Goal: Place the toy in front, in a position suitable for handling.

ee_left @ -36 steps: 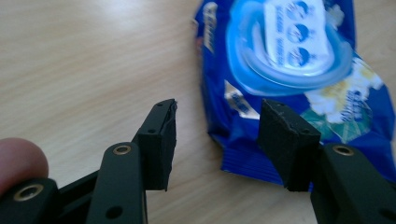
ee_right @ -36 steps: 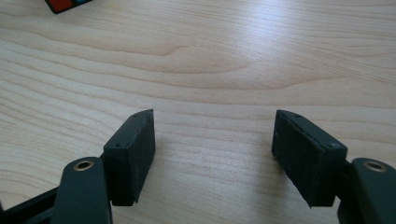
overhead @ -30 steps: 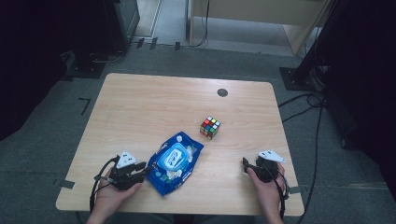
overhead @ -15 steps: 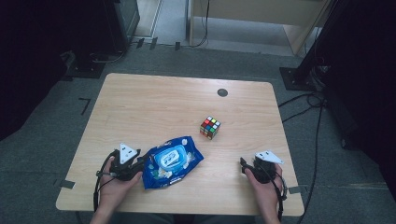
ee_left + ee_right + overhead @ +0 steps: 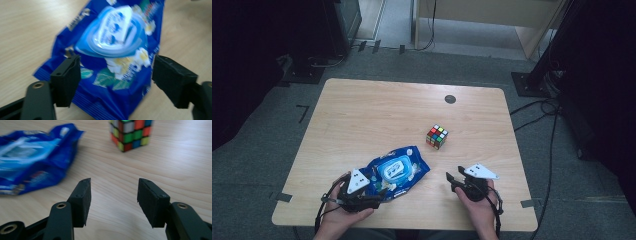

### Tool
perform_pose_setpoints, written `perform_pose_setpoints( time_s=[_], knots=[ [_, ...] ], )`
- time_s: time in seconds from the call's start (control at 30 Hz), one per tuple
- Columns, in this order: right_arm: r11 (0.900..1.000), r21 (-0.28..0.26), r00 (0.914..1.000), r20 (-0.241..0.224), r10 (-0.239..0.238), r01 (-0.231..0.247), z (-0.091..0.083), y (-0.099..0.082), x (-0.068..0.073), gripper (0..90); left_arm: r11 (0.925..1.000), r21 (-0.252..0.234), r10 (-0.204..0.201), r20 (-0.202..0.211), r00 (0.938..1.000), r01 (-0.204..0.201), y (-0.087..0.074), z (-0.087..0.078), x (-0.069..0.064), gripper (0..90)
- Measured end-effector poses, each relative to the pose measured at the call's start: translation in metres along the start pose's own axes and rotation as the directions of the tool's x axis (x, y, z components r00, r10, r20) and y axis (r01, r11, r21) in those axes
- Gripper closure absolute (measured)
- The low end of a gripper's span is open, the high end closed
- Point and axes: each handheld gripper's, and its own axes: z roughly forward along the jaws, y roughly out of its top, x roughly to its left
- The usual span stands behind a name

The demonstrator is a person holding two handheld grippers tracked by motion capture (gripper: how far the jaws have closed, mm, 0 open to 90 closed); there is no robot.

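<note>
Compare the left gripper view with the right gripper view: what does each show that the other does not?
Left gripper view: the left gripper, jaws apart, pads clear of the blue wipes pack, and the pack's pale flip lid. Right gripper view: the right gripper, jaws apart with nothing between them, and the colour cube. Both: the wipes pack and the wooden table.

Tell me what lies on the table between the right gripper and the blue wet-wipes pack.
Nothing: in the high view, bare wooden table separates the right gripper from the blue plastic wet-wipes pack. The multicoloured puzzle cube stands farther back, off that line.
</note>
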Motion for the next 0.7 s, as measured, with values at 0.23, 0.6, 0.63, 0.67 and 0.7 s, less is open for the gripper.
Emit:
perform_pose_setpoints(
  time_s=[0.23,0.6,0.63,0.67,0.7],
  knots=[
    [0.9999,0.002,0.992,-0.125,-0.014,0.015,0.017,0.011,0.028,53.2,0.9932,0.092,0.078,-0.061,0.9951,-0.072,-0.007,0.009,-0.001,23.9],
    [0.994,0.034,0.9818,-0.163,-0.097,0.104,0.041,0.018,0.055,63.3,0.995,0.095,-0.012,-0.203,0.9791,0.032,-0.008,0.018,0.025,25.9],
    [0.9936,0.045,0.9811,-0.169,-0.095,0.104,0.041,0.017,0.057,63.3,0.9948,0.094,-0.018,-0.227,0.9738,0.04,-0.008,0.02,0.028,26.1],
    [0.9928,0.048,0.9797,-0.174,-0.1,0.11,0.042,0.016,0.059,63.3,0.9944,0.091,-0.029,-0.253,0.967,0.054,-0.008,0.022,0.03,26.5],
    [0.992,0.051,0.9782,-0.179,-0.105,0.115,0.042,0.015,0.061,63.3,0.9934,0.092,-0.04,-0.282,0.9586,0.068,-0.007,0.024,0.033,27.7]
  ],
)
